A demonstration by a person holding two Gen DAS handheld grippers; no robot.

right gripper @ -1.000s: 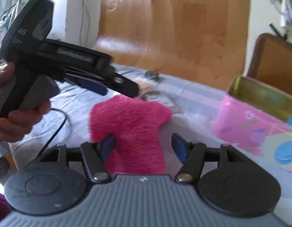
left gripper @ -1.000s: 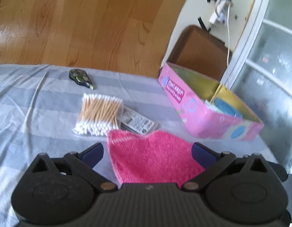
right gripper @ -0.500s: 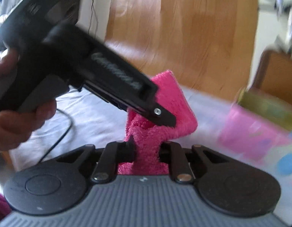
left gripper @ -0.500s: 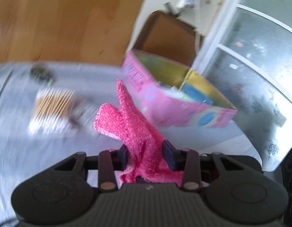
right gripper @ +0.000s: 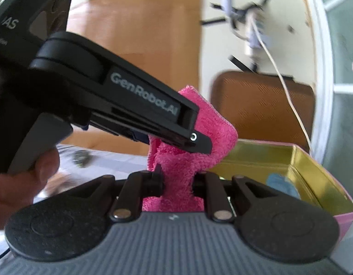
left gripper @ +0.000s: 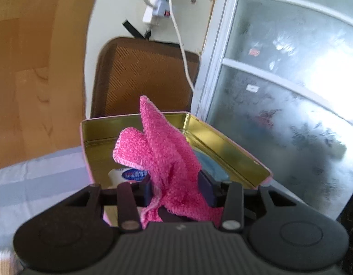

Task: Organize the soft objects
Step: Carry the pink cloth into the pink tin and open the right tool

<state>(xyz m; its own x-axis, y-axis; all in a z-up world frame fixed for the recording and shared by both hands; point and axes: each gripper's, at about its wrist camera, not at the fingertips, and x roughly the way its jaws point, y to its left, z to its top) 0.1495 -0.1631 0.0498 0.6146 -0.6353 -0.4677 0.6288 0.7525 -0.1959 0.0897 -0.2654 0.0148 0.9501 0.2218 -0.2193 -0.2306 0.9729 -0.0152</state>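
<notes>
You hold both grippers on one pink cloth (left gripper: 167, 158), lifted clear of the striped sheet (left gripper: 39, 178). Your left gripper (left gripper: 176, 190) tips downward over the tin (left gripper: 224, 142); its jaws have just eased apart a little, yet the pads still pinch the bunched cloth. Your right gripper (right gripper: 177, 183) sits more level, clamped tight on the cloth's lower fold, with your left hand (right gripper: 20, 181) wrapped round the other tool's grey trigger beside it. The cloth is fluffy terry, crumpled, one corner poking upward above the tin's far wall. The tin is rectangular, pink outside, shiny gold inside, open on top. In it lie a blue thing (right gripper: 281, 184) and a white packet (left gripper: 128, 175) with a blue label. A brown woven chair (left gripper: 144, 73) stands behind.
</notes>
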